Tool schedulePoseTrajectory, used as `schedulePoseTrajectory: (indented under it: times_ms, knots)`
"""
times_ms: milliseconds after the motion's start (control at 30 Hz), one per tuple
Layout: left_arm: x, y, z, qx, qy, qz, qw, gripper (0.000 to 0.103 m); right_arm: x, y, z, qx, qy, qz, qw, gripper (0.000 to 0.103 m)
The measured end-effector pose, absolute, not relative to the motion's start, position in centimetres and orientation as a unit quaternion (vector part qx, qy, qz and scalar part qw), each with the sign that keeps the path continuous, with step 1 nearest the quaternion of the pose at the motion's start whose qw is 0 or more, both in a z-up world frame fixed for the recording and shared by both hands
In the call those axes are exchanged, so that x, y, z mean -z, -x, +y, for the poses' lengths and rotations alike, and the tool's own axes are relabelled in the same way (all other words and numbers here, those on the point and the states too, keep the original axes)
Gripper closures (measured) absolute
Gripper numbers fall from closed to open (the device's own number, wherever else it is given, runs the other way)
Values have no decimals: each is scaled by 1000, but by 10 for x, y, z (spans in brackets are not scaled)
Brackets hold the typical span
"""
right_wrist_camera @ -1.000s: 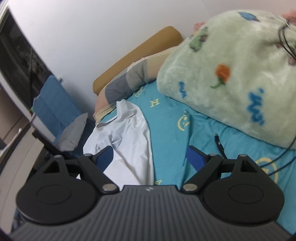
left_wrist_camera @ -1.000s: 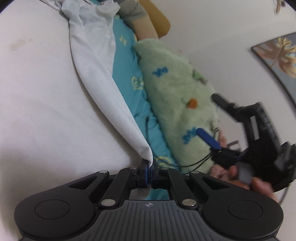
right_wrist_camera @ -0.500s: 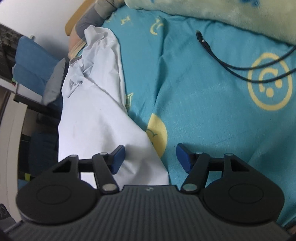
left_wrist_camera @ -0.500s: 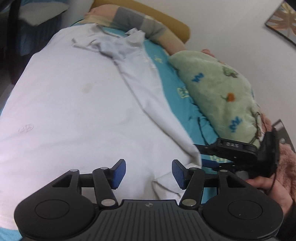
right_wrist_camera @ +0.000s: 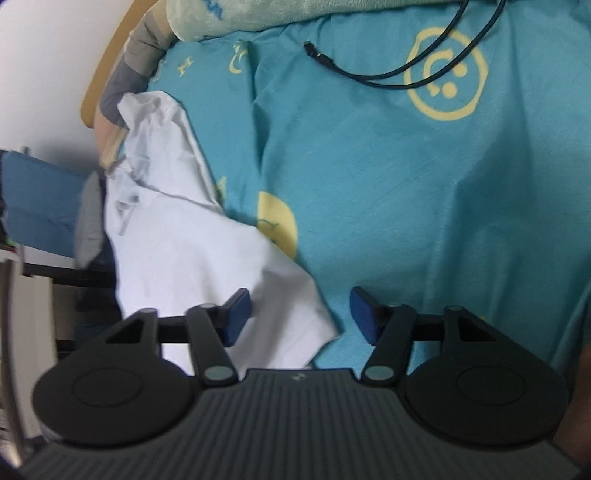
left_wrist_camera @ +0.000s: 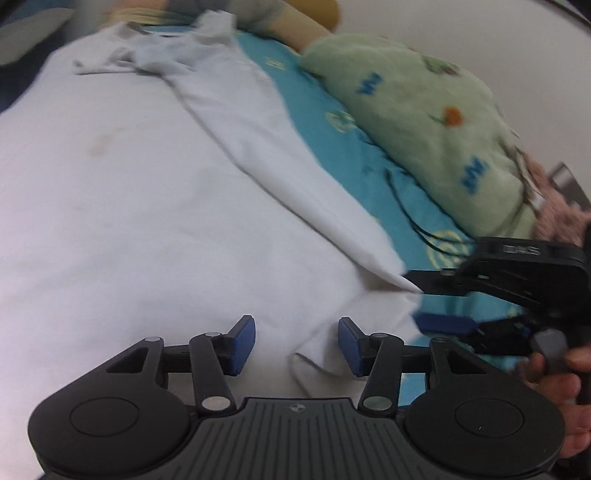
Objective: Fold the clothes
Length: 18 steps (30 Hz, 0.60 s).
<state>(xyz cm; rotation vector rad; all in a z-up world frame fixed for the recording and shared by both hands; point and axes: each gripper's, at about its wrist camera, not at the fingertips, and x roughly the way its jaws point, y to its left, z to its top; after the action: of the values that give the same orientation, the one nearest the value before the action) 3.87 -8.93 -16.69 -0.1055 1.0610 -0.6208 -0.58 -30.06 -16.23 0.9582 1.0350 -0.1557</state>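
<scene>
A white shirt (left_wrist_camera: pixel 155 206) lies spread on the bed, one side folded over along its right edge (left_wrist_camera: pixel 295 173), collar bunched at the far end. My left gripper (left_wrist_camera: pixel 296 345) is open and empty just above the shirt's near hem. My right gripper (right_wrist_camera: pixel 301 314) is open over the shirt's near right corner (right_wrist_camera: pixel 295 306), which lies between its fingers. The right gripper also shows in the left wrist view (left_wrist_camera: pixel 436 302), its jaws apart at that corner.
A teal bedsheet (right_wrist_camera: pixel 406 192) with yellow smiley prints lies under the shirt. A black cable (right_wrist_camera: pixel 388 74) lies on it. A green fleece blanket (left_wrist_camera: pixel 436 122) is heaped on the right. A pillow and headboard (left_wrist_camera: pixel 295 22) are at the far end.
My left gripper let go of the shirt edge it held a second ago and opened. The folded side now lies flat. My right gripper came down to the shirt's near corner.
</scene>
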Motion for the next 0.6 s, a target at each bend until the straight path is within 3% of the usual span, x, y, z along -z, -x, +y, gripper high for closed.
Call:
schedulePoseTrajectory:
  times_ms: [100, 167, 233, 300, 500, 567, 600]
  knots:
    - [168, -32, -92, 297, 29, 495, 816, 57, 160, 1, -281, 62, -387, 493, 777, 49]
    - [168, -33, -88, 293, 39, 501, 814, 57, 159, -1, -269, 56, -351, 504, 787, 58]
    - [168, -35, -83, 289, 52, 506, 811, 62, 158, -4, -256, 49, -314, 514, 797, 87]
    - [168, -38, -78, 284, 65, 511, 809, 62, 150, -3, -249, 54, -279, 510, 812, 96]
    - [155, -38, -64, 276, 101, 505, 811, 62, 93, 16, -247, 57, -221, 417, 880, 98]
    - [140, -36, -41, 265, 136, 483, 824, 57, 68, 24, -233, 28, -187, 378, 906, 98]
    - [133, -34, -29, 259, 153, 471, 829, 49, 55, 29, -220, 9, -154, 357, 921, 98]
